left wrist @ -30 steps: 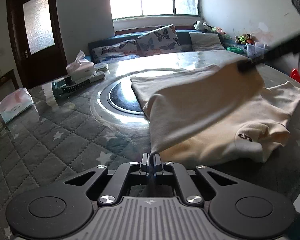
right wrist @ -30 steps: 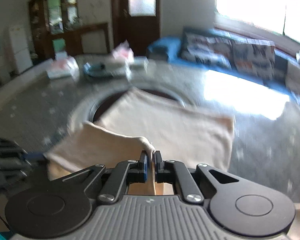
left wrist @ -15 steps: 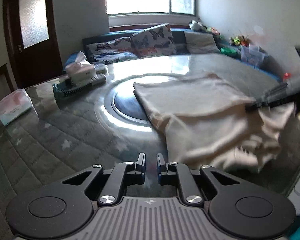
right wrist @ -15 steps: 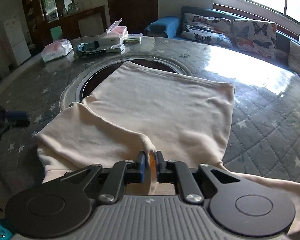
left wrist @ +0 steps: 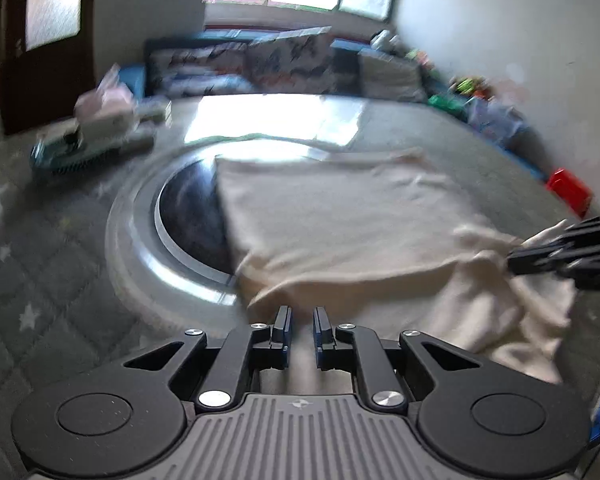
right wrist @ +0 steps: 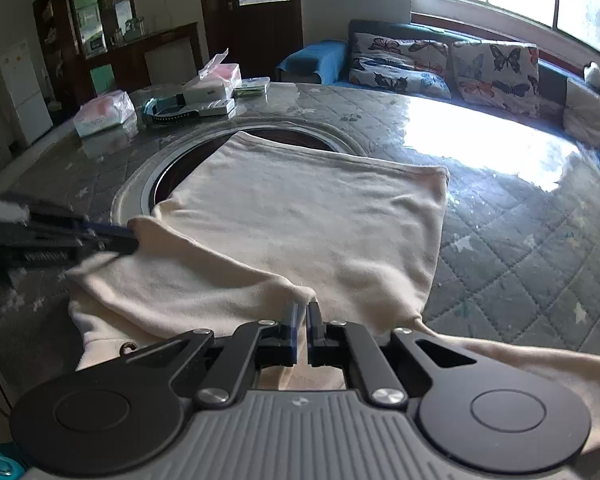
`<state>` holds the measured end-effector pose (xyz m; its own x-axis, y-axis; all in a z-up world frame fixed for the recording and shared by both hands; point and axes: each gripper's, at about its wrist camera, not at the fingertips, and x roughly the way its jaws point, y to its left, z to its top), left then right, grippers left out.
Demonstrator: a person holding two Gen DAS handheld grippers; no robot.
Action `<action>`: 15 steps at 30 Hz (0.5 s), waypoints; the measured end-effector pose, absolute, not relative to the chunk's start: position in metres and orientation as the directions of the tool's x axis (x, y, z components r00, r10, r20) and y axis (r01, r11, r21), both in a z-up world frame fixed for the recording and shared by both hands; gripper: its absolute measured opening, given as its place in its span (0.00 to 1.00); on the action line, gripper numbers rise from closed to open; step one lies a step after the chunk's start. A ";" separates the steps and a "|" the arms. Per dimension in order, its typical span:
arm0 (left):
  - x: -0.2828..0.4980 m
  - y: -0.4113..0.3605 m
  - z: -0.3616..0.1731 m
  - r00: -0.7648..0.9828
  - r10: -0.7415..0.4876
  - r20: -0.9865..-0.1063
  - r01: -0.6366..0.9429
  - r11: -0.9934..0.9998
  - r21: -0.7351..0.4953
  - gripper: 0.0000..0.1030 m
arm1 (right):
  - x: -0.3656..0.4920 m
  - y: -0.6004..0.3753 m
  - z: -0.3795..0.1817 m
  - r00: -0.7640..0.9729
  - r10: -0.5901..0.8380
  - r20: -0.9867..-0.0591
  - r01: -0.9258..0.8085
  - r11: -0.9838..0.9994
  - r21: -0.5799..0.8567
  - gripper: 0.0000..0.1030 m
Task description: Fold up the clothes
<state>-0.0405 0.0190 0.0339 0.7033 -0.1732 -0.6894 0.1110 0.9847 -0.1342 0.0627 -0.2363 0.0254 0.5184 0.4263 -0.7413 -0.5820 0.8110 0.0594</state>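
Observation:
A cream sweatshirt (left wrist: 340, 220) lies partly folded on the round table, its upper layer spread flat (right wrist: 300, 208). My left gripper (left wrist: 302, 322) hovers over the garment's near edge. Its jaws stand slightly apart, with cloth showing below the gap and nothing pinched. In the right wrist view, the left gripper (right wrist: 128, 238) has its tips at the left edge of the folded layer. My right gripper (right wrist: 303, 314) is shut on a raised fold of the sweatshirt. The left wrist view shows the right gripper (left wrist: 514, 258) at the right, with cloth bunched at its tips.
The table has a quilted grey cover under glass and a dark round inset with a metal ring (left wrist: 140, 248). Tissue packs (right wrist: 104, 114) and a tray of small items (right wrist: 172, 110) sit at its far side. A sofa with butterfly cushions (right wrist: 420, 64) lies beyond, and a red box (left wrist: 568, 192) stands by the wall.
The left gripper let go of the cloth corner, opened and slid toward the garment's near edge. The lifted layer now lies flat. The right gripper still holds its fold.

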 end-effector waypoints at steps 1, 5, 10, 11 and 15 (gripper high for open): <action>-0.045 0.021 0.034 0.708 -0.175 -0.684 0.114 0.984 -0.134 0.15 | 0.063 -0.238 0.025 0.518 0.430 -0.740 -0.579 0.812 0.066 0.09; -0.051 0.029 0.041 0.718 -0.151 -0.679 0.094 0.988 -0.120 0.21 | 0.066 -0.242 0.024 0.509 0.458 -0.729 -0.581 0.808 0.101 0.14; -0.046 0.028 0.048 0.739 -0.169 -0.652 0.101 0.985 -0.141 0.21 | 0.067 -0.238 0.018 0.504 0.473 -0.723 -0.582 0.804 0.121 0.27; -0.043 0.025 0.048 0.741 -0.172 -0.649 0.105 0.984 -0.141 0.21 | 0.067 -0.236 0.016 0.505 0.471 -0.724 -0.582 0.805 0.118 0.27; -0.029 0.021 0.041 0.734 -0.156 -0.661 0.093 0.987 -0.129 0.20 | 0.072 -0.232 0.007 0.498 0.453 -0.739 -0.568 0.815 0.116 0.24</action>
<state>-0.0294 0.0207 0.0415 0.7342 -0.1559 -0.6608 0.0933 0.9872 -0.1292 0.0718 -0.2324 0.0067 0.4983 0.4528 -0.7393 -0.5683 0.8146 0.1159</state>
